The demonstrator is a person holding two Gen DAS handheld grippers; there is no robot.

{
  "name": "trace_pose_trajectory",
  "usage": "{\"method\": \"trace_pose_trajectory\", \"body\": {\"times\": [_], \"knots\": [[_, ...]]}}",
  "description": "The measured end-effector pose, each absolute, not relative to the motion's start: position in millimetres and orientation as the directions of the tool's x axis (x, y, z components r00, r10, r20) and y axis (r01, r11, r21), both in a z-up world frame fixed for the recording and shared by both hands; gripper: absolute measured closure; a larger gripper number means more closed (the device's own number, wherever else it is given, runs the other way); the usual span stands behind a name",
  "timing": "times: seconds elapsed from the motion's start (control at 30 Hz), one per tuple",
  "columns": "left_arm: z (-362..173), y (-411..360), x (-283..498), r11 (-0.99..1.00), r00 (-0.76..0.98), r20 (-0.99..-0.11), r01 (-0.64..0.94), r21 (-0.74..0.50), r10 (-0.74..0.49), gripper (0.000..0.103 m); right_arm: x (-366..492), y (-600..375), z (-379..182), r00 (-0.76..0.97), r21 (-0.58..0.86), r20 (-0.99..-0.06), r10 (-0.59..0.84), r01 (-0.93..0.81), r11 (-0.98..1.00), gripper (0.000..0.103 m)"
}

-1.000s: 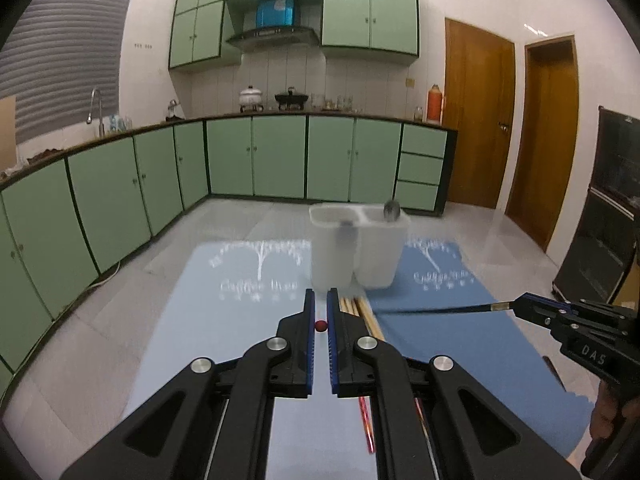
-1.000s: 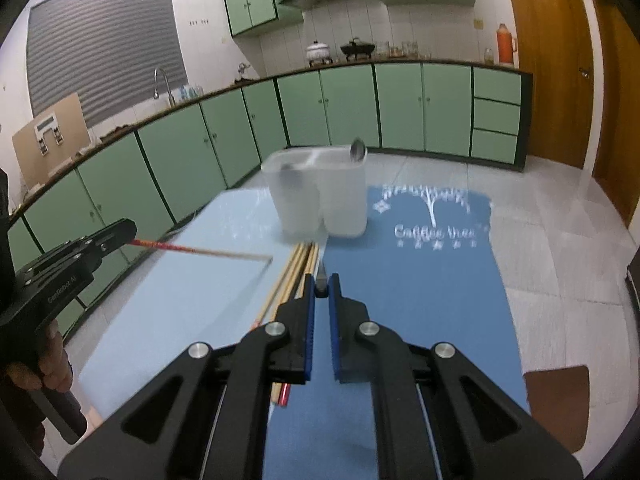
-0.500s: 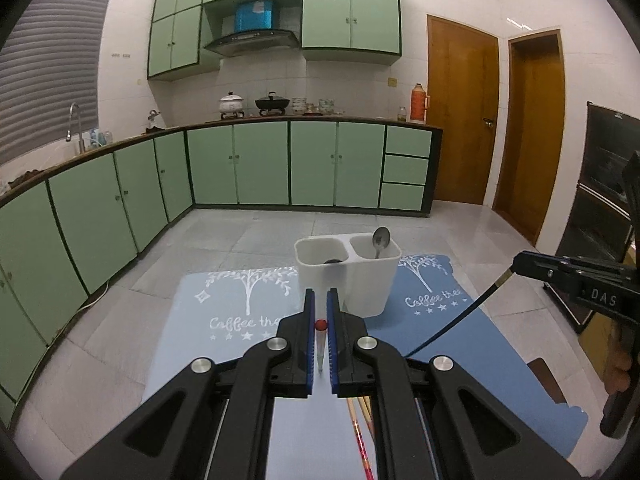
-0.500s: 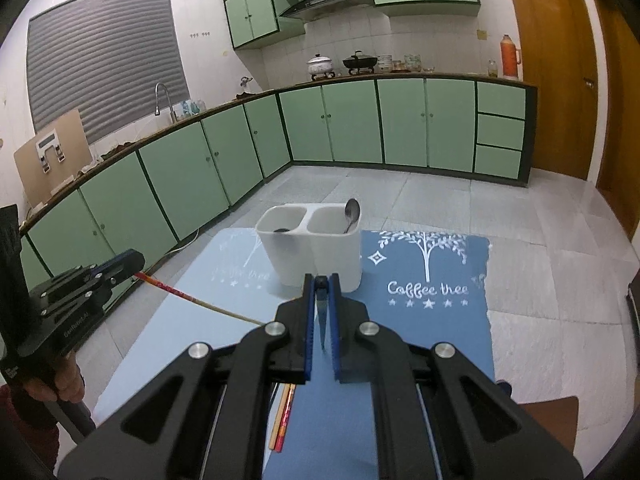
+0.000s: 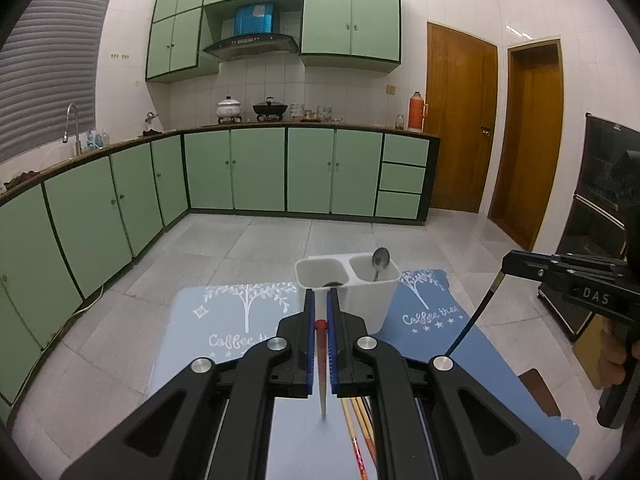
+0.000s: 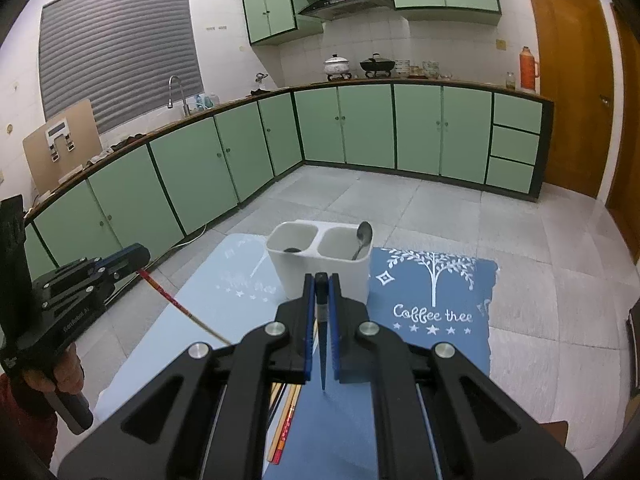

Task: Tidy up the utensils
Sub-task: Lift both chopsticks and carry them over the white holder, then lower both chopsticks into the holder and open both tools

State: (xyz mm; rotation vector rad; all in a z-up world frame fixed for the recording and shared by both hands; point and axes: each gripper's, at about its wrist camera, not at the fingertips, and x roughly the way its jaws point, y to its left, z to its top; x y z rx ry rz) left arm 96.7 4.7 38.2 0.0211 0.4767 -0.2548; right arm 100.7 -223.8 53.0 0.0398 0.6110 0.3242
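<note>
My left gripper (image 5: 320, 297) is shut on a red-ended chopstick (image 5: 322, 376) that hangs point-down between its fingers, above the mat. My right gripper (image 6: 322, 281) is shut on a black chopstick (image 6: 323, 356), also hanging point-down. A white two-compartment holder (image 5: 360, 300) stands just beyond both grippers. A metal spoon (image 5: 379, 261) leans in its right compartment and a dark item (image 6: 292, 250) lies in the left one. Several loose chopsticks (image 6: 286, 420) lie on the mat under the grippers. In the left wrist view the right gripper (image 5: 505, 264) shows at the right; in the right wrist view the left gripper (image 6: 140, 258) shows at the left.
The holder stands on a pale blue mat (image 5: 224, 320) that meets a darker blue "Coffee tree" mat (image 6: 436, 312). Tiled floor surrounds the table, with green kitchen cabinets (image 5: 260, 168) behind. A person's hand (image 6: 60, 376) grips the left gripper's handle.
Both grippers have risen with their chopsticks. The chopsticks swung from lying nearly level to hanging point-down, clear of the mat. The holder now sits lower and farther off in both views.
</note>
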Motion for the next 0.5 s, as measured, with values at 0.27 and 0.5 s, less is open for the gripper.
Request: {"method": "trace_pose_trajectory", "body": {"times": [0.27,0.5], "knots": [[54,3,99,0.963,0.867,-0.43,0.269,-0.024,-0.253,0.098,108,-223,70,0.771,0.121,-0.545,0.33,-0.317,0.941,0.097],[85,1,104,0.96,0.892,-0.368,0.279,-0.008,-0.263,0.098,119,-221,101,0.791,0.103,-0.505,0.346,-0.343,0.934,0.097]]}}
